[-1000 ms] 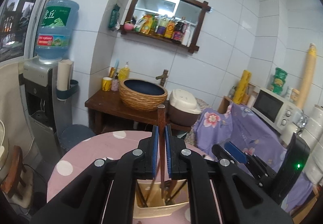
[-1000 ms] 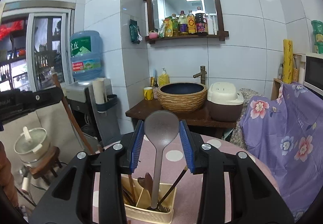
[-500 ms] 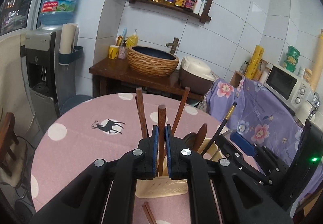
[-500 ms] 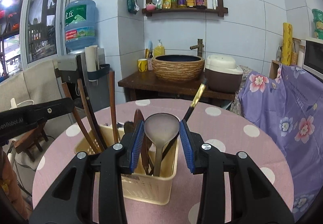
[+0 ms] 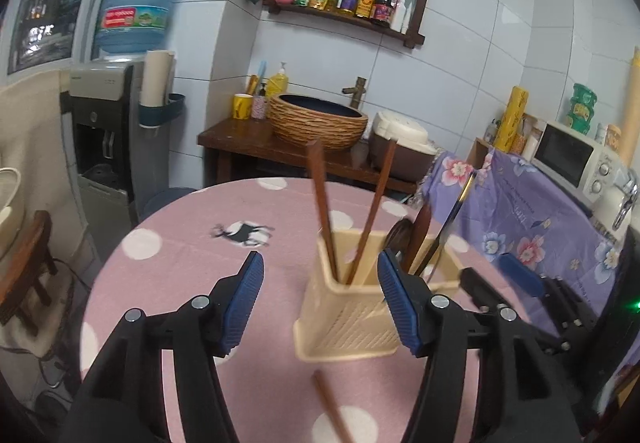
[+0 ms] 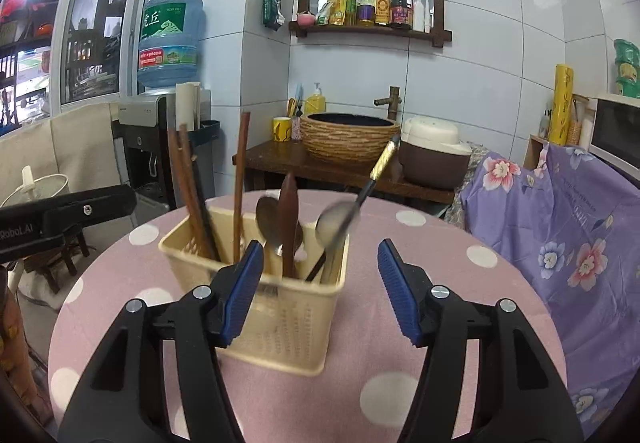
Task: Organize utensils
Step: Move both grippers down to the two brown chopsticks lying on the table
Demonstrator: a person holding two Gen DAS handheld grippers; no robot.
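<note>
A cream plastic utensil holder [image 5: 352, 317] [image 6: 280, 319] stands on the pink polka-dot table [image 5: 180, 267] [image 6: 440, 323]. It holds brown wooden chopsticks [image 5: 322, 203] [image 6: 240, 179], a grey spoon [image 6: 336, 225], a dark wooden spoon [image 6: 289, 219] and a black chopstick with a gold tip [image 6: 380, 163]. My left gripper [image 5: 320, 297] is open and empty, just in front of the holder. My right gripper [image 6: 320, 283] is open and empty, on the holder's other side. One brown chopstick [image 5: 330, 403] lies on the table below the holder.
A water dispenser [image 5: 112, 131] stands at the left. A wooden side table with a woven basin [image 5: 318, 121] and a rice cooker [image 5: 400, 147] is behind. A floral purple cloth [image 5: 520, 211] covers furniture at the right, beside a microwave [image 5: 568, 159].
Both grippers have opened and pulled back. The left let go of a brown chopstick and the right let go of the grey spoon; both now stand in the holder.
</note>
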